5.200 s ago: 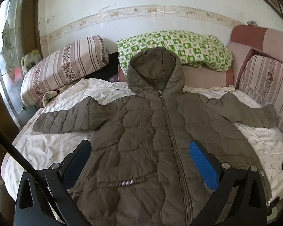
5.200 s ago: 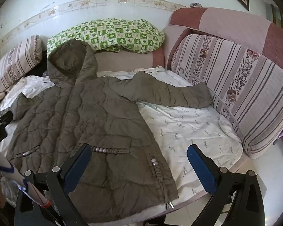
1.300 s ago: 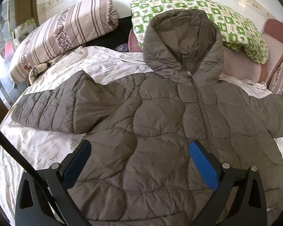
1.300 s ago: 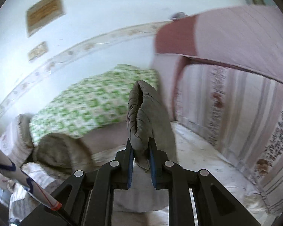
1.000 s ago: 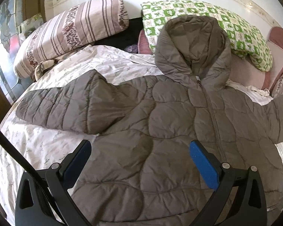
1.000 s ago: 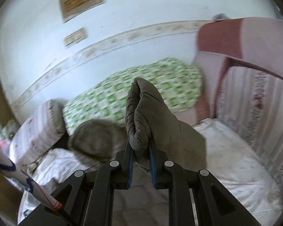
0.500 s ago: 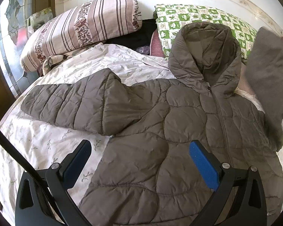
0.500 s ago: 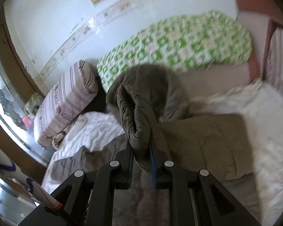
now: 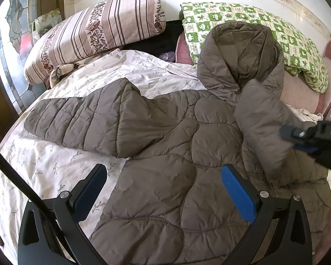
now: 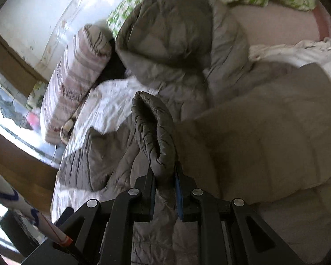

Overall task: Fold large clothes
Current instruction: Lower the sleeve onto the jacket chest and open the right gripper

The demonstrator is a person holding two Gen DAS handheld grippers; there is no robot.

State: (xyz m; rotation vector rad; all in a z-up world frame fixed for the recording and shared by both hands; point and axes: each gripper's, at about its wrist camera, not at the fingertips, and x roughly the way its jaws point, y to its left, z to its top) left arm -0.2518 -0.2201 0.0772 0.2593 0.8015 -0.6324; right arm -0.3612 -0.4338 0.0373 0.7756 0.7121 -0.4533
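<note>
Quilted jacket [image 9: 183,154]: an olive-brown hooded puffer lying front-up on the bed directly ahead of my left claw [image 9: 165,190], its shell matte and slightly crinkled, stitched into rounded, scalloped pockets of padding. Hood [image 9: 240,50]: a soft open cone, propped at the far end beyond both claws. One sleeve [image 9: 83,121]: flat, channel-quilted in straight bands, stretched out to the left ahead of my left claw. The other sleeve [image 10: 153,137]: lifted and doubled across the jacket's chest, its gathered, puckered cuff standing up between the pads of my right claw [image 10: 164,187], which is clenched on it; the sleeve's smooth padded length trails away to the right of that claw. My right claw [image 9: 309,137] also appears as a blurred dark shape at the right of the left wrist view, touching the raised sleeve. My left claw hangs above the jacket's lower front with its blue-faced fingers [image 9: 238,194] spread wide, grasping nothing.

Bedsheet [image 9: 44,165]: thin, rumpled white cloth with a sparse sprig print, under the jacket and bare to the left of my left claw. Striped bolster [image 9: 94,33]: a plump cylinder, cream with brown bands and floral strips, far left. Green checked pillow [image 9: 293,44]: a lumpy, patterned cushion behind the hood.
</note>
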